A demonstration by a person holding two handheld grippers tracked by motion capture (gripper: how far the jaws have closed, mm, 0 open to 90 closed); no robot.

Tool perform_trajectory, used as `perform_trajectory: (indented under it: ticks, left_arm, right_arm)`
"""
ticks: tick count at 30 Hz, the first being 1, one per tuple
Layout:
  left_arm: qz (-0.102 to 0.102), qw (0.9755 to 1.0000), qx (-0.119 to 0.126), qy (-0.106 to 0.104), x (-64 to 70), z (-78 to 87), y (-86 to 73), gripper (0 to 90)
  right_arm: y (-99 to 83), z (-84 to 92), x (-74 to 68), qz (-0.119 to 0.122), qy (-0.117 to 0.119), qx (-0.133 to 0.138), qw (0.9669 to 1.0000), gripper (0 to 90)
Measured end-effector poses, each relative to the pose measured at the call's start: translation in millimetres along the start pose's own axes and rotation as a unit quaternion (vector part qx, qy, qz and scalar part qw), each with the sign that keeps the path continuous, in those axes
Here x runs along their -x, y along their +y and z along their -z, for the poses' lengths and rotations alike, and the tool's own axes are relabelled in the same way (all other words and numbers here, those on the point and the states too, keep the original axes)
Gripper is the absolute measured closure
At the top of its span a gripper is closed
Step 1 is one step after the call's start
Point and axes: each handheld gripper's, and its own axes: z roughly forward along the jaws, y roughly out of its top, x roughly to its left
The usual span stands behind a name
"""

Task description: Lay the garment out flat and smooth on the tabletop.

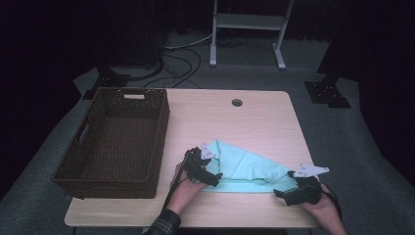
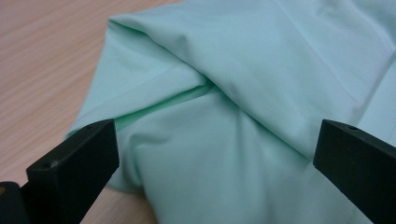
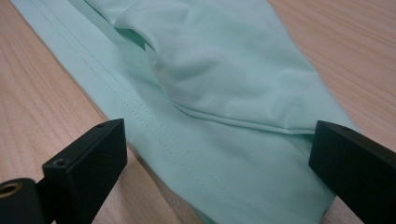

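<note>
Basket: a dark brown woven basket [image 1: 115,142] stands along the desk's left edge, reaching from near the far left corner almost to the near edge; it has handle slots in its walls, and no label or writing can be read on it.
Desk: light wood-grain desk [image 1: 254,120] with a round cable hole [image 1: 237,103] near the middle of the far edge; no brand mark is legible.
Left gripper: the left gripper [image 1: 215,178] sits close to the near edge, just right of the basket, at the left end of the cloth; in the left gripper view [image 2: 210,154] its jaws stand wide apart with folds of fabric between them, released, nothing pinched.
Cloth: a mint-green cloth [image 1: 244,169] lies crumpled flat on the near half of the desk, right of centre, stretching between the two grippers; stitched hems show in the right gripper view [image 3: 215,93], with no tag or print readable.
Right gripper: the right gripper [image 1: 284,193] is near the near right corner, at the cloth's right end; its jaws are spread wide over the hemmed edge [image 3: 219,163], released.
</note>
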Motion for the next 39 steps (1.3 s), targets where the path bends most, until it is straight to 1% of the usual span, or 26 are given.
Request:
perform_trajectory:
  ticks: [1, 2, 3, 4, 5, 7, 13, 20, 24, 27, 29, 33, 39]
  left_arm:
    - [0.000, 1.0000, -0.007, -0.003, 0.1, -3.6, 0.1, 0.0]
    - [-0.004, 0.9998, -0.017, -0.004, 0.2, -6.3, 0.1, 0.0]
    - [-0.005, 0.9997, -0.022, -0.005, 0.5, -7.6, 0.0, 0.0]
    - [-0.004, 0.9997, -0.023, -0.004, 0.5, -7.3, 0.0, 0.0]
    - [-0.010, 0.9996, -0.027, -0.004, 0.7, -6.6, -0.2, 0.0]
    - [-0.013, 0.9995, -0.028, -0.008, 1.9, -4.2, -2.5, 0.0]
    - [-0.021, 0.9995, -0.019, -0.015, 7.8, 8.2, -17.1, 0.0]
    - [-0.025, 0.9993, -0.020, -0.019, 20.1, 26.9, -35.5, 0.0]
    - [-0.024, 0.9994, -0.013, -0.022, 24.6, 36.7, -46.6, 0.0]
    - [-0.028, 0.9992, -0.012, -0.025, 25.0, 42.4, -52.7, 0.0]
    - [-0.030, 0.9992, -0.010, -0.027, 24.0, 43.9, -54.6, 0.0]
    - [-0.029, 0.9992, 0.002, -0.027, 23.5, 44.1, -57.4, 0.0]
    - [-0.029, 0.9992, 0.003, -0.028, 23.2, 44.1, -57.6, 0.0]
  right_arm:
    - [0.1, -0.3, -0.6, 0.003, -0.003, -0.001, 1.0000, 3.8]
    - [0.3, -0.6, -1.5, 0.007, -0.006, -0.003, 1.0000, 3.8]
    - [0.5, -0.9, -2.2, 0.008, -0.008, -0.004, 0.9999, 3.7]
    - [0.6, -0.9, -2.3, 0.007, -0.008, -0.005, 0.9999, 3.7]
    - [0.6, -0.8, -2.3, 0.007, -0.008, -0.005, 0.9999, 3.7]
    - [0.4, -0.6, -2.7, 0.008, -0.008, -0.005, 0.9999, 3.8]
    - [-2.4, 3.0, -9.5, 0.011, -0.005, -0.010, 0.9999, 3.8]
    - [-7.5, 8.5, -30.0, 0.015, 0.002, -0.015, 0.9998, 3.7]
    - [-11.3, 11.7, -41.8, 0.019, 0.005, -0.015, 0.9997, 3.7]
    - [-13.4, 14.0, -49.5, 0.021, 0.007, -0.017, 0.9996, 3.5]
    - [-12.3, 14.6, -53.5, 0.023, 0.013, -0.020, 0.9994, 3.2]
    - [-4.4, 13.3, -55.4, 0.023, 0.022, -0.013, 0.9994, 2.9]
    - [4.7, 10.0, -50.9, 0.016, 0.036, -0.008, 0.9992, 2.8]
